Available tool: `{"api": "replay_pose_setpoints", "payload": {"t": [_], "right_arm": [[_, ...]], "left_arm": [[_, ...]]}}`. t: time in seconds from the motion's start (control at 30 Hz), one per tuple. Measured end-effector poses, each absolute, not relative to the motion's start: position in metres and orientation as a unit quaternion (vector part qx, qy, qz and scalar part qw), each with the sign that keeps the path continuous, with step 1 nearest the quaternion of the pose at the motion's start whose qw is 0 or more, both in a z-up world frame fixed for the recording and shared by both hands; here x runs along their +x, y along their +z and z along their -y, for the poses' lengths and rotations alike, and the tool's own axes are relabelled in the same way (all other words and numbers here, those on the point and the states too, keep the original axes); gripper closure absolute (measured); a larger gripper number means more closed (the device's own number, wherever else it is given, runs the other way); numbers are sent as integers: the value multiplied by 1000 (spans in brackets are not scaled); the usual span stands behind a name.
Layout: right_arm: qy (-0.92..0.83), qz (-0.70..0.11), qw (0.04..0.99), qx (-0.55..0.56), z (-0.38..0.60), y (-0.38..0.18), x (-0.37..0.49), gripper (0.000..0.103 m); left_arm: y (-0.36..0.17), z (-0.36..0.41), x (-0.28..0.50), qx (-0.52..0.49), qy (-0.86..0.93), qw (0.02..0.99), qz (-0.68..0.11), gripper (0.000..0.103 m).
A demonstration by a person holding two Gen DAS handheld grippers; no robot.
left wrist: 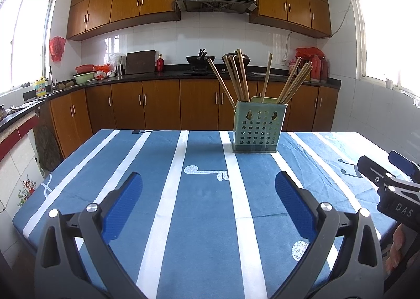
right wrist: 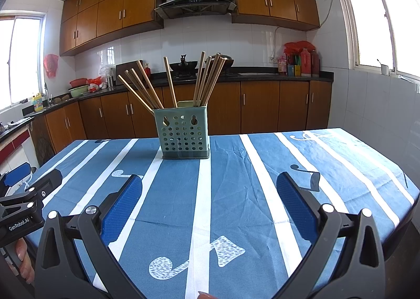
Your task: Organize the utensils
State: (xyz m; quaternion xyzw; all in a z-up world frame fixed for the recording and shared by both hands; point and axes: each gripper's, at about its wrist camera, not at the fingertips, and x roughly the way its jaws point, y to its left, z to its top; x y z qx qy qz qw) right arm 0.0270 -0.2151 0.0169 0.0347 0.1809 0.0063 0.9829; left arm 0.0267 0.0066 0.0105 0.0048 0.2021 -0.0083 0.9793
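A green perforated utensil holder (left wrist: 258, 128) stands on the blue striped tablecloth (left wrist: 202, 207) toward the far side. Several wooden chopsticks (left wrist: 237, 75) stand fanned out in it, with a pale flat utensil behind them. The holder also shows in the right wrist view (right wrist: 183, 132), with its chopsticks (right wrist: 207, 78). My left gripper (left wrist: 208, 181) is open and empty, hovering above the near part of the table. My right gripper (right wrist: 210, 183) is open and empty too. It shows at the right edge of the left wrist view (left wrist: 378, 170). The left gripper shows at the left edge of the right wrist view (right wrist: 29, 181).
The table's far edge (left wrist: 210, 131) lies just behind the holder. Beyond it run wooden kitchen cabinets (left wrist: 162, 104) under a dark counter with a wok (left wrist: 200, 58), bowls and bottles. Windows stand at both sides.
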Motion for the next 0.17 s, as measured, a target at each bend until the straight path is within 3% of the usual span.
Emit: {"api": "replay_pose_setpoints", "payload": {"t": [0.17], "right_arm": [[5, -181, 983, 36, 213, 14, 26, 2]], "left_arm": [[9, -5, 25, 3, -7, 979, -205, 4]]}}
